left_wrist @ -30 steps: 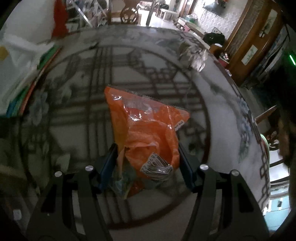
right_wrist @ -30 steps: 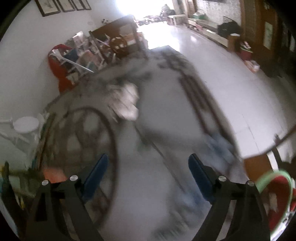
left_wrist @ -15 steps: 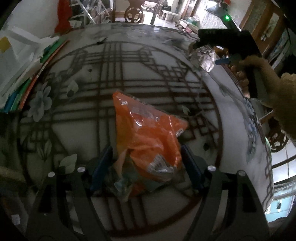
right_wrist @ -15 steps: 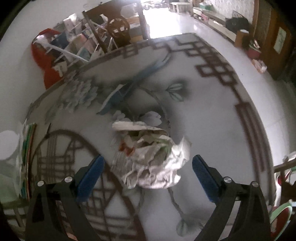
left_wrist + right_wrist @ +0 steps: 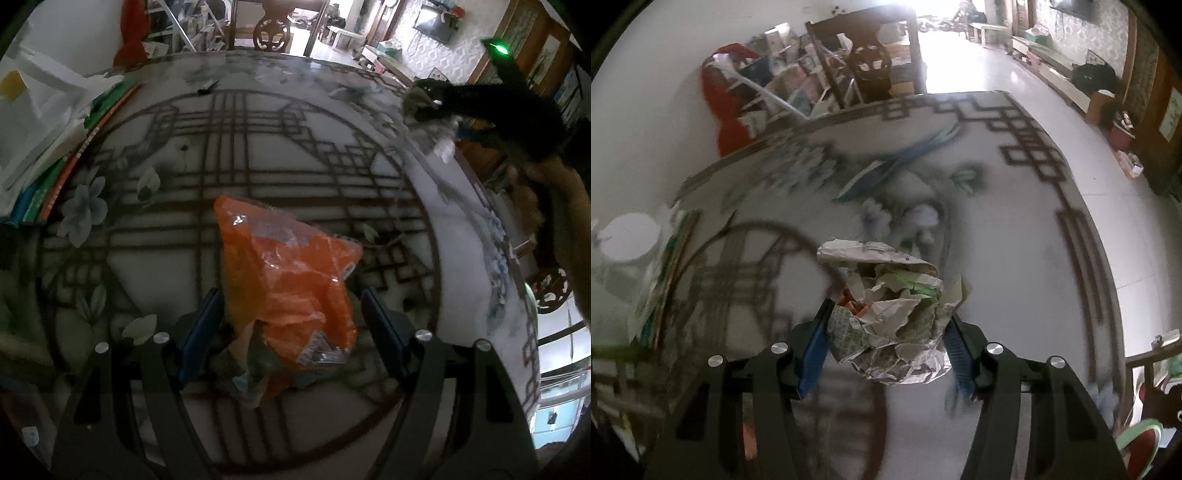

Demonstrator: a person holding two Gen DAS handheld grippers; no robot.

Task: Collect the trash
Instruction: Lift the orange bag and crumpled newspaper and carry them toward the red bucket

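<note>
Right hand-held gripper (image 5: pixel 886 347) around crumpled paper (image 5: pixel 890 314)

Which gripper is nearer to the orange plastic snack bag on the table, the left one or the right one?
Left. The left gripper has its open fingers on both sides of the orange plastic snack bag. The right gripper is far across the table, shut on a crumpled paper ball.

probably a home: dining table (image 5: pixel 332 155), television (image 5: pixel 437 27)
</note>
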